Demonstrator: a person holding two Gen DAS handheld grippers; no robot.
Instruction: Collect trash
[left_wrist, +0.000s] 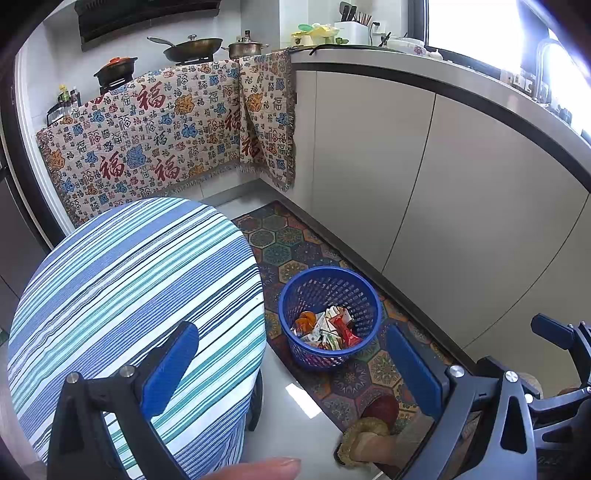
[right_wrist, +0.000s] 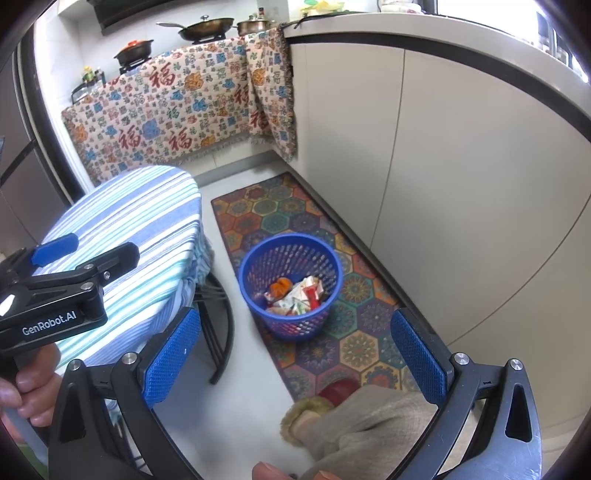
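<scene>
A blue mesh basket (left_wrist: 325, 359) (right_wrist: 295, 326) stands on the patterned rug beside the round table. Inside it lie crumpled wrappers and orange peel, the trash (left_wrist: 327, 328) (right_wrist: 295, 293). My left gripper (left_wrist: 291, 369) hangs open above the table's edge and the floor, with nothing between its blue pads. My right gripper (right_wrist: 295, 354) is open too, empty, held above the floor short of the basket. The left gripper (right_wrist: 90, 253) also shows in the right wrist view over the tabletop. In the left wrist view part of the right gripper's frame (left_wrist: 554, 334) shows at the right edge.
The round table with a striped blue cloth (left_wrist: 129, 295) (right_wrist: 129, 229) stands left of the basket. A person's slippered foot (left_wrist: 369, 432) (right_wrist: 314, 410) rests on the colourful rug (left_wrist: 291, 236) (right_wrist: 266, 214). White cabinets (left_wrist: 443, 203) run along the right. A patterned cloth (left_wrist: 147, 129) hangs below the stove.
</scene>
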